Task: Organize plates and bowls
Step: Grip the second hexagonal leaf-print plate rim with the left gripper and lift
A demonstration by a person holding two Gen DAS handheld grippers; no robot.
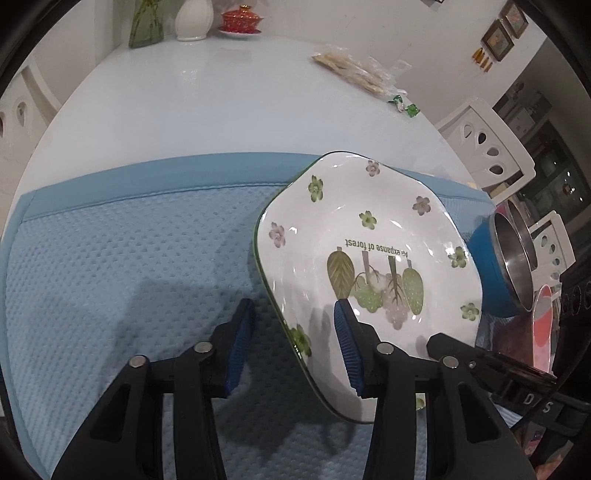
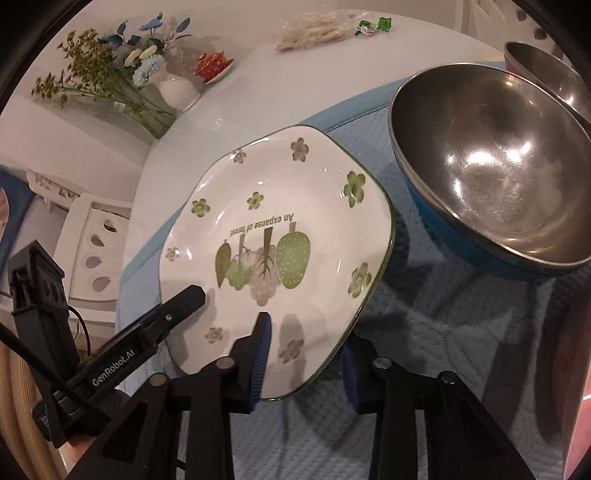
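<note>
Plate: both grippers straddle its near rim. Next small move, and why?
Probably close both on the rim. The plate lies on the blue mat, and each of the left gripper and right gripper has one finger over and one outside the edge, with gaps showing.

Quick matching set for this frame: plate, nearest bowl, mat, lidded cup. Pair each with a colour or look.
Things:
1. plate
2. nearest bowl
3. mat
4. lidded cup

Looks:
A. red with gold trim
B. light blue, dimpled fabric
C. white with green and mauve flowers
D. steel inside, blue outside

Pairs: 1-C, 2-D, 3-B, 4-A
</note>
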